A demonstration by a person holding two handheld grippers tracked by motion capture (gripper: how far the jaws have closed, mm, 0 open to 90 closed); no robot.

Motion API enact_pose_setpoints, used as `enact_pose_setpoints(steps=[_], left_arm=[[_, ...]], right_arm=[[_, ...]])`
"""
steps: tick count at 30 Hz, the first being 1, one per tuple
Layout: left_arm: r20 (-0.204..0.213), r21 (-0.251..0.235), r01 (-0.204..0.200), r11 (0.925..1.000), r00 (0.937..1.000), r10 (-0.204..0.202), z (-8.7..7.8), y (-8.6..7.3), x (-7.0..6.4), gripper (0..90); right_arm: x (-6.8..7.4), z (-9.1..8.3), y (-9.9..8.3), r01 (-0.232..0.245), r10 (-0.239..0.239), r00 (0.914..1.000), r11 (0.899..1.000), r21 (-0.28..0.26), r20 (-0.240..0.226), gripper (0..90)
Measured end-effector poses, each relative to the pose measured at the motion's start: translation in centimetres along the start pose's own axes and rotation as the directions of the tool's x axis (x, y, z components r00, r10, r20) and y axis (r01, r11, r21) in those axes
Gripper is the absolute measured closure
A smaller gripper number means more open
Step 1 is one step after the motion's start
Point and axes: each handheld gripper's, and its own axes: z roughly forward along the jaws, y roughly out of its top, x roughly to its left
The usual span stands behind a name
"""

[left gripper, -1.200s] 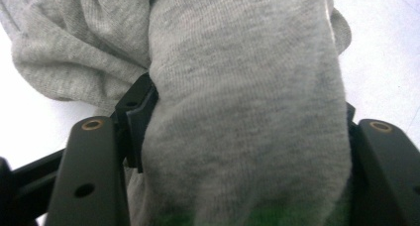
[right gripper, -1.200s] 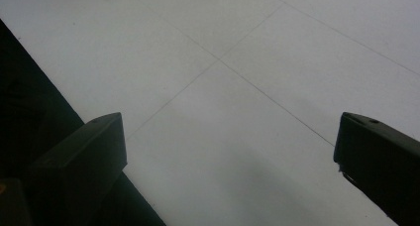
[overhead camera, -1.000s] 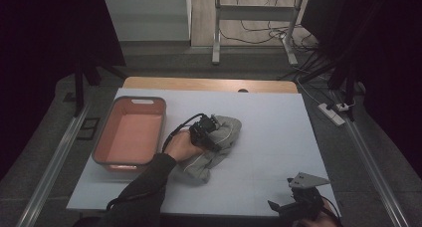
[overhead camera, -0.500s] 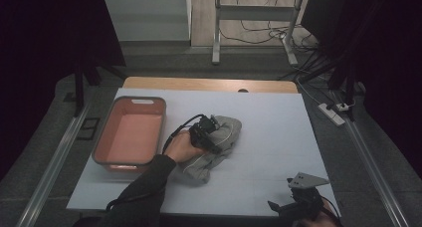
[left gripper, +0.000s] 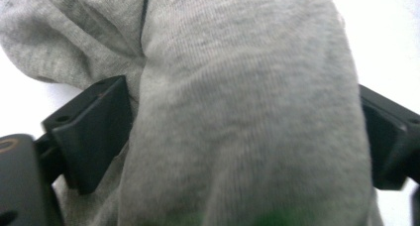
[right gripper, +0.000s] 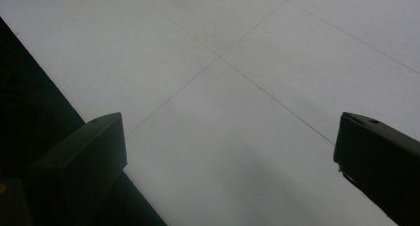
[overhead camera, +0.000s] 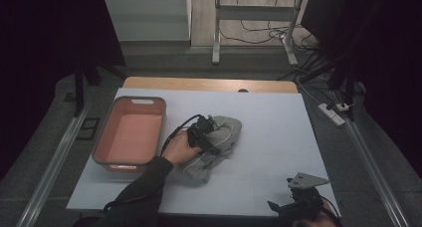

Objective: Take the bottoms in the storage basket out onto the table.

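A crumpled grey garment (overhead camera: 221,140) lies at the middle of the white table (overhead camera: 278,122). My left gripper (overhead camera: 214,145), held in a hand that reaches in from the lower left, is pushed into the garment. In the left gripper view a thick fold of the grey garment (left gripper: 237,87) fills the gap of the left gripper (left gripper: 242,132), whose jaws stand wide apart on either side of it. My right gripper (overhead camera: 281,207) rests low at the table's front right corner. It is open over bare table, with nothing in the right gripper (right gripper: 228,141).
A pink plastic basin (overhead camera: 102,137) with nothing in it stands on the left of the table, just beyond the left hand. The table's front edge (right gripper: 74,112) runs close beside the right gripper. A power strip (overhead camera: 331,112) lies on the floor to the right.
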Motion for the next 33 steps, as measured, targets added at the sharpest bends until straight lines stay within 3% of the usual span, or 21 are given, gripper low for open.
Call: enact_pose_setpoints(steps=[6, 21, 28, 33], left_arm=[[0.013, -0.029, -0.012, 0.9995, 0.9998, 0.013, -0.5, -0.3, -0.1, 0.0], [0.076, -0.096, -0.028, 0.995, 0.9964, 0.036, -1.1, -1.3, -0.2, 0.0], [0.069, -0.124, -0.033, 0.9917, 0.9967, 0.042, -2.0, -1.5, -0.4, 0.0], [0.056, -0.144, -0.06, 0.9878, 0.9961, 0.068, -2.5, -1.6, -0.6, 0.0]], right_arm=[[0.0, 0.0, 0.0, 0.001, -0.001, 1.0, 1.0, -0.001, 0.0, 0.2], [0.0, -0.1, 0.0, 0.003, -0.003, 1.0, 1.0, -0.005, -0.002, 0.2], [0.0, -0.1, 0.0, 0.005, -0.006, 1.0, 1.0, -0.006, -0.008, 0.2], [-0.1, -0.2, -0.1, -0.005, 0.004, 0.9999, 1.0, -0.014, -0.017, 0.2]])
